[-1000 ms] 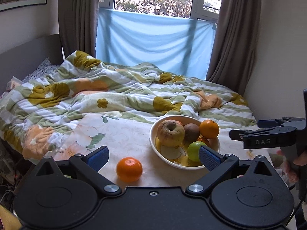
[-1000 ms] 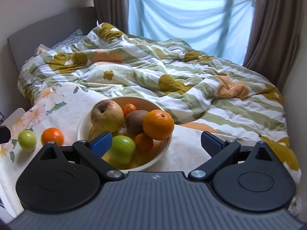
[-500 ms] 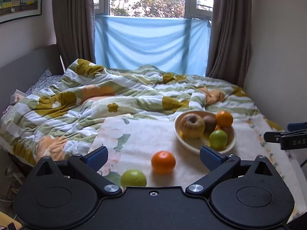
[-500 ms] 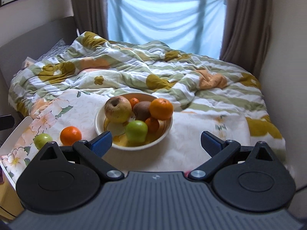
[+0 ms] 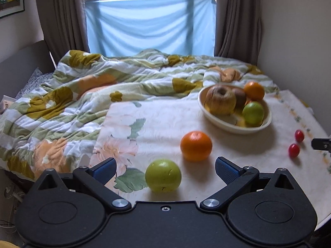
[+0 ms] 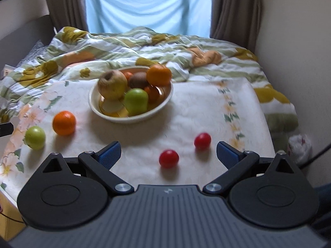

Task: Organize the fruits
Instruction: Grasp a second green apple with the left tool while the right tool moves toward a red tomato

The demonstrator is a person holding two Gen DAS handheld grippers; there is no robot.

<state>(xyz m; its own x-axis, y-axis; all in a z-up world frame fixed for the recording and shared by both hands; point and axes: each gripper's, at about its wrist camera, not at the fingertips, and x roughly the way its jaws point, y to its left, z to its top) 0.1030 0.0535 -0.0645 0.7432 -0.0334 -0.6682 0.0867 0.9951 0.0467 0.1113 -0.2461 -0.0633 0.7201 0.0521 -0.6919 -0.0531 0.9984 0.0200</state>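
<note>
A cream bowl (image 5: 266,122) (image 6: 103,114) holds several fruits on a floral cloth. A green apple (image 5: 163,178) (image 6: 35,137) and an orange (image 5: 196,145) (image 6: 64,123) lie loose left of the bowl. Two small red fruits (image 6: 168,158) (image 6: 202,141) lie in front of the bowl, also seen in the left wrist view (image 5: 294,150). My left gripper (image 5: 165,168) is open and empty, with the green apple between its fingers' line. My right gripper (image 6: 168,152) is open and empty, just behind the two red fruits.
A rumpled floral duvet (image 5: 93,86) covers the bed behind the cloth. A wall (image 6: 300,41) runs along the right. The table edge (image 6: 8,196) drops off at the left. A white crumpled bag (image 6: 300,146) lies at the right edge.
Both grippers have pulled back from the bowl. The green apple and the two red fruits have come into view near the fingers.
</note>
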